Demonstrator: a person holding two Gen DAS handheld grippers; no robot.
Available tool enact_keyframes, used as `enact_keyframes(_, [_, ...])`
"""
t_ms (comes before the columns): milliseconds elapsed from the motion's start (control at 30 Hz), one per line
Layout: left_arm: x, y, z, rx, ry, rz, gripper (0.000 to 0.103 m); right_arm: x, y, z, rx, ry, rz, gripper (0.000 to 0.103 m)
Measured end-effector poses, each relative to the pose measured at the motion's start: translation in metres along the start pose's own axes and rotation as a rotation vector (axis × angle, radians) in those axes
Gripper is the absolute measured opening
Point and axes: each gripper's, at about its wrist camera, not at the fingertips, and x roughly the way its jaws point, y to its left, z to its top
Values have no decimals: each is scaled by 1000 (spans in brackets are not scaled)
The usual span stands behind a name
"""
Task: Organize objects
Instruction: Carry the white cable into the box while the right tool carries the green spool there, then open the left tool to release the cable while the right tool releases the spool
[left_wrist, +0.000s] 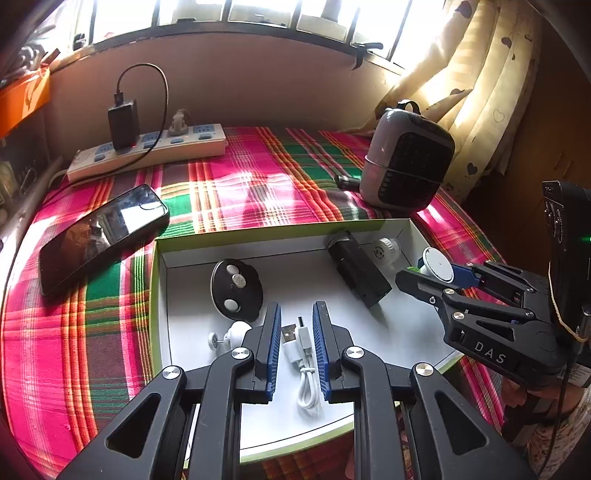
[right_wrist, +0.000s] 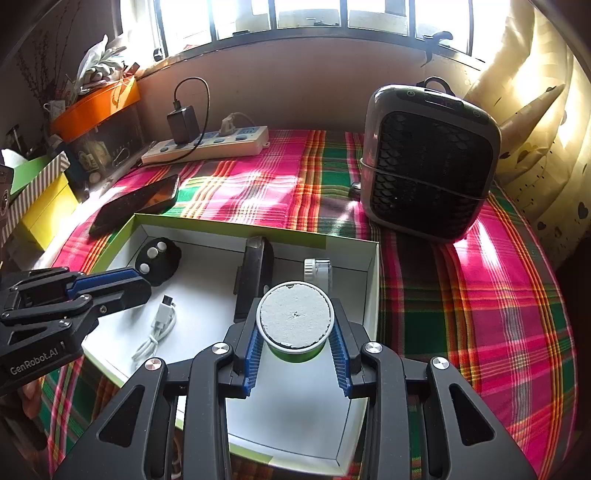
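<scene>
I see the table under its pink, green and red plaid cloth (right_wrist: 480, 295), running to the wall beneath the window. At its far right corner stands the grey, rounded fan heater with a black grille (right_wrist: 428, 162). Along the far edge lies the white power strip with blue sockets (left_wrist: 147, 149), a black charger (left_wrist: 123, 123) plugged into it. The shallow white cardboard box with a green rim (right_wrist: 373, 295) sits at the near edge of the table, and the black smartphone (left_wrist: 99, 236) lies face up on the cloth just beside the box's far left corner.

Inside the box, a black rectangular block (left_wrist: 358, 273) rests toward the far right, with a small white ribbed cap (left_wrist: 386, 251) beside it in that far right corner. A black oval disc with three pale buttons (left_wrist: 236, 290) leans at the far left wall. Near the left wall lies a small white knobbed piece (left_wrist: 231, 334), and a coiled white USB cable (left_wrist: 304, 365) lies on the box floor.

My right gripper (right_wrist: 295, 325) is clamped on a small round green tub with a white lid (right_wrist: 294, 317), held above the right side of the box. My left gripper (left_wrist: 297, 343) has its jaws narrowly parted, holding nothing, either side of the cable.
</scene>
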Motion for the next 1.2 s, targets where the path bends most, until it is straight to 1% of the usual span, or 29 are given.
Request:
enact_keyframes(367, [6, 5, -4, -19, 13, -7, 16, 16, -1, 2, 3, 34, -6, 34])
enact_keyframes(867, [9, 11, -7, -40, 18, -16, 19, 23, 4, 5, -21, 32, -13, 35])
enact_keyframes(1067, [9, 9, -8, -28, 15, -12, 21, 24, 6, 4, -27, 26, -21, 35])
enact_keyframes(1167, [9, 8, -8, -17, 12, 7, 22, 24, 6, 4, -27, 25, -23, 35])
enact_keyframes(1200, [8, 8, -8, -14, 12, 11, 22, 23, 6, 4, -24, 24, -22, 37])
